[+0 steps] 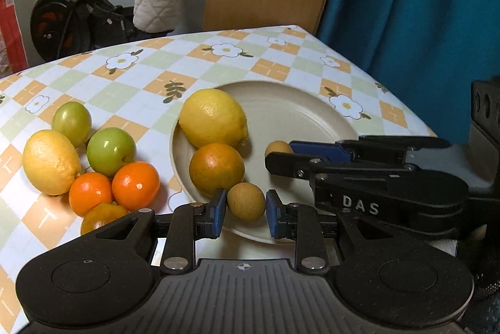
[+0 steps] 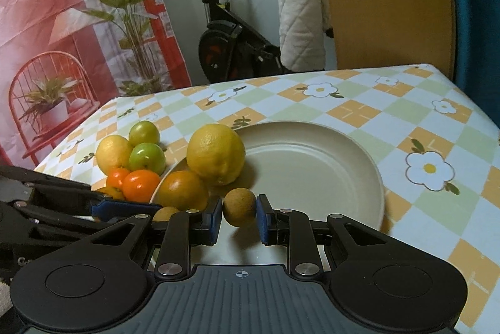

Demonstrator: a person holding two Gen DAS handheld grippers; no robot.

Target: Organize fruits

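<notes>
A: Jaws closed, both sides: left gripper (image 1: pixel 246 206) and right gripper (image 2: pixel 239 212) each clamp a small brown fruit above the plate (image 2: pixel 343 165).

B: Placing step. Next: lower, release beside the lemon (image 2: pixel 215 154).

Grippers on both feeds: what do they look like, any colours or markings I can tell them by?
Both are alike: black linkage arms with silver rivets and blue pads on the fingertips, above a grey ribbed base flanked by two round black discs, with a small crosshair mark at its centre. The left gripper and right gripper match. White letters "DAS" show on the right gripper's side in the left view. No cables or sleeves show.
</notes>
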